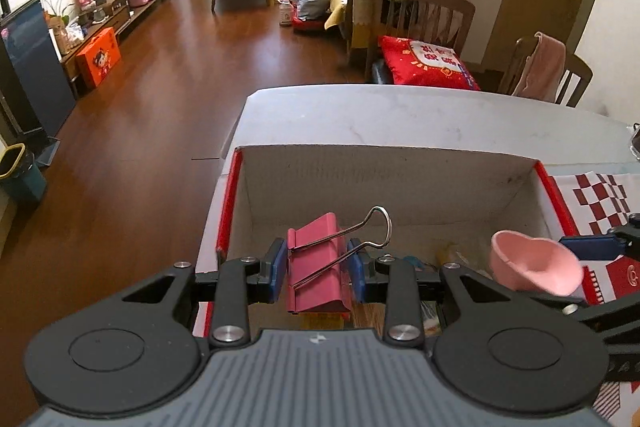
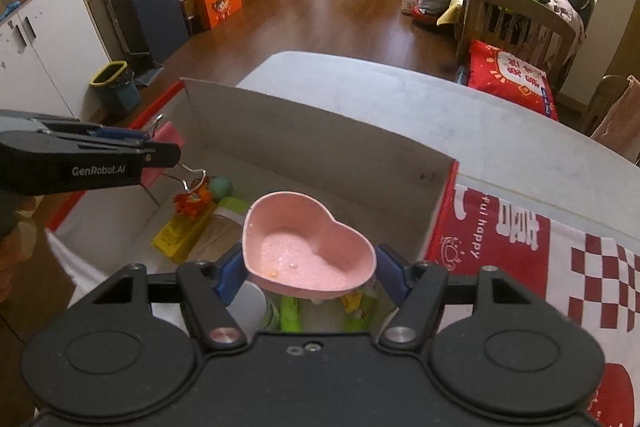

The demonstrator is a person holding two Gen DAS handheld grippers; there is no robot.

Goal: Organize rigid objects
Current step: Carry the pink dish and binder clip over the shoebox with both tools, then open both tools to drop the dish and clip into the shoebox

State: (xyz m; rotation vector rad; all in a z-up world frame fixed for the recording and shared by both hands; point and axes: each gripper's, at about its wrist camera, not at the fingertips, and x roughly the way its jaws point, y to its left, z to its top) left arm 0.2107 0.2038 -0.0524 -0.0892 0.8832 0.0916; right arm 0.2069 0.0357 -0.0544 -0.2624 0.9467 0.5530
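Left gripper is clenched on the pink binder clip, blue pads pressing both sides, wire handles poking up toward 1 o'clock, held over the open cardboard box. At 3 o'clock in that view, the pink heart-shaped bowl hangs above the box. From the right wrist, the right gripper grasps that bowl by its sides, above toys and bottles in the box. Left gripper enters at 9 o'clock. The box sits on the white desk.
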